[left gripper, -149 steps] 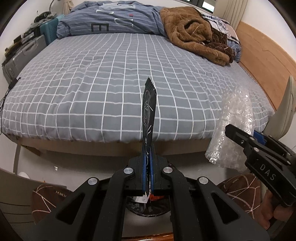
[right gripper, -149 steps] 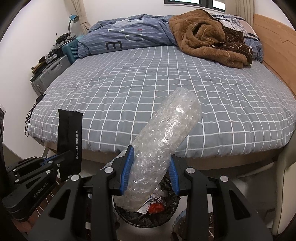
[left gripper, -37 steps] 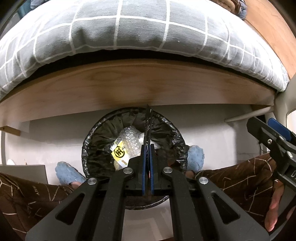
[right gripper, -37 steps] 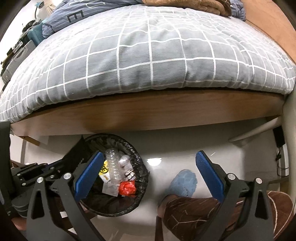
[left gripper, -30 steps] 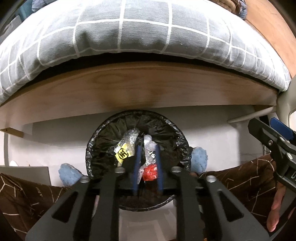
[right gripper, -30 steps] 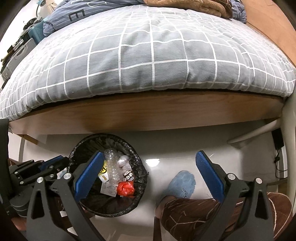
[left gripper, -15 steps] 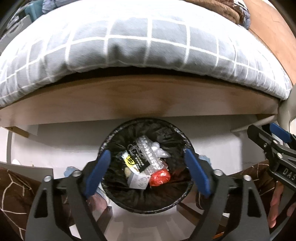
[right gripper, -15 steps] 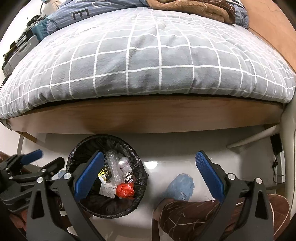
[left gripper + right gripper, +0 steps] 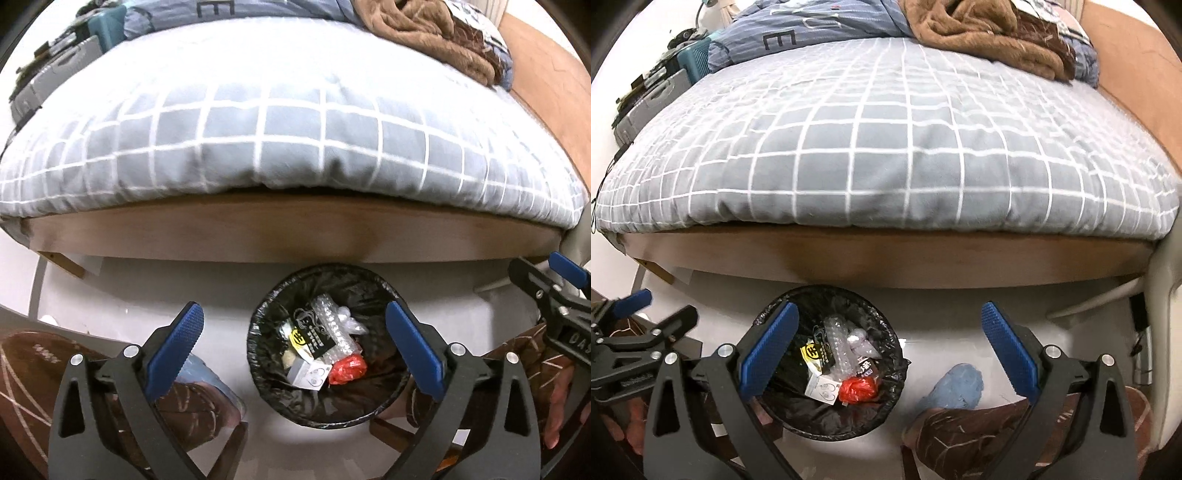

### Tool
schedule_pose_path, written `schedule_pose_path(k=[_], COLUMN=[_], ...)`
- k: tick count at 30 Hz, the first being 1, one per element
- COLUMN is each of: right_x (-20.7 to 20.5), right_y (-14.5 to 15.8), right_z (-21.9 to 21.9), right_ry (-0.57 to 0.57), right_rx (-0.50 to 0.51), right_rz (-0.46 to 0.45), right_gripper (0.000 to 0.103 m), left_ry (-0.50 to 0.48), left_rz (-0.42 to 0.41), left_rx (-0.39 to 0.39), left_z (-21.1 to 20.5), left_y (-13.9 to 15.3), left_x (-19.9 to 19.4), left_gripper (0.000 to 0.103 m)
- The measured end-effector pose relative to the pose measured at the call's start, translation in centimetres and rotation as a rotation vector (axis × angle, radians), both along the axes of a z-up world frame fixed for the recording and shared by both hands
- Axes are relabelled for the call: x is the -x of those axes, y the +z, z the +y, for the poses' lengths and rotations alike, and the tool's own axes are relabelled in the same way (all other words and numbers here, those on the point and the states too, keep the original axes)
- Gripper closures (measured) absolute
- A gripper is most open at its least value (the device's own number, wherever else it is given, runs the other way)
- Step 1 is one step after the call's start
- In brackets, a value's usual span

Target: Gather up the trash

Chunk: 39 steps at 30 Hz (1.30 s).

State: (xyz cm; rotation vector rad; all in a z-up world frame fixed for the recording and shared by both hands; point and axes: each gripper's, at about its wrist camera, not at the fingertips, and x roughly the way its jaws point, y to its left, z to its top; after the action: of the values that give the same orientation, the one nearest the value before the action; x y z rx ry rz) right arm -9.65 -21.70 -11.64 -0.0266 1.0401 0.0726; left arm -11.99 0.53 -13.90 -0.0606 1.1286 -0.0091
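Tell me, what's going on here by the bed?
A person is collecting trash with two hand-held grippers. Both now hang empty above the black-lined bin on the floor at the foot of the bed. The left gripper is opening; the right gripper is open. A black wrapper and bubble wrap lie inside.

Bright, even indoor light. In the left wrist view the bed (image 9: 295,122) is overexposed and motion-blurred toward 12 o'clock; the right wrist view is sharper. Fisheye bending curves the bed frame (image 9: 886,258), with black vignetting in the corners. Shadow lies beneath the mattress edge.
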Motion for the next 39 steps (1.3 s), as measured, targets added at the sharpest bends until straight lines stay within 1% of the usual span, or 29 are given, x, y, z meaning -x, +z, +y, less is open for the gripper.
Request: schedule_pose_path(k=[3, 8, 11, 17, 21, 26, 39], right_x=[0.5, 2.1, 3.0, 5.5, 7.1, 8.4, 8.7], right_y=[1.8, 5.4, 7.3, 12.2, 14.4, 15.4, 15.2], right_z=[0.9, 1.6, 1.7, 1.2, 1.0, 0.9, 1.1], right_ry=[0.016, 0.021, 0.011, -0.007, -0.011, -0.011, -0.004], right_rx=[0.012, -0.001, 0.010, -0.003, 0.004, 0.006, -0.004], right_rz=[-0.038, -0.088, -0.115, -0.204, -0.234, -0.249, -0.240], right_gripper=[0.008, 0.008, 0.008, 0.008, 0.008, 0.008, 0.008], left_ry=[0.009, 0.006, -0.004, -0.022, -0.027, -0.037, -0.034], left_rz=[-0.017, -0.107, -0.158, -0.210, -0.239, -0.249, -0.256], left_rx=[0.018, 0.010, 0.021, 0.015, 0.012, -0.009, -0.013], left_z=[0.9, 1.4, 1.4, 1.1, 1.1, 1.0, 1.2], left_y=[2.3, 7.0, 9.7, 13.3, 15.2, 16.3, 16.4], left_x=[0.3, 1.3, 2.1, 4.0, 5.5, 6.8, 7.2], left_gripper=[0.006, 0.006, 0.006, 0.006, 0.006, 0.006, 0.006])
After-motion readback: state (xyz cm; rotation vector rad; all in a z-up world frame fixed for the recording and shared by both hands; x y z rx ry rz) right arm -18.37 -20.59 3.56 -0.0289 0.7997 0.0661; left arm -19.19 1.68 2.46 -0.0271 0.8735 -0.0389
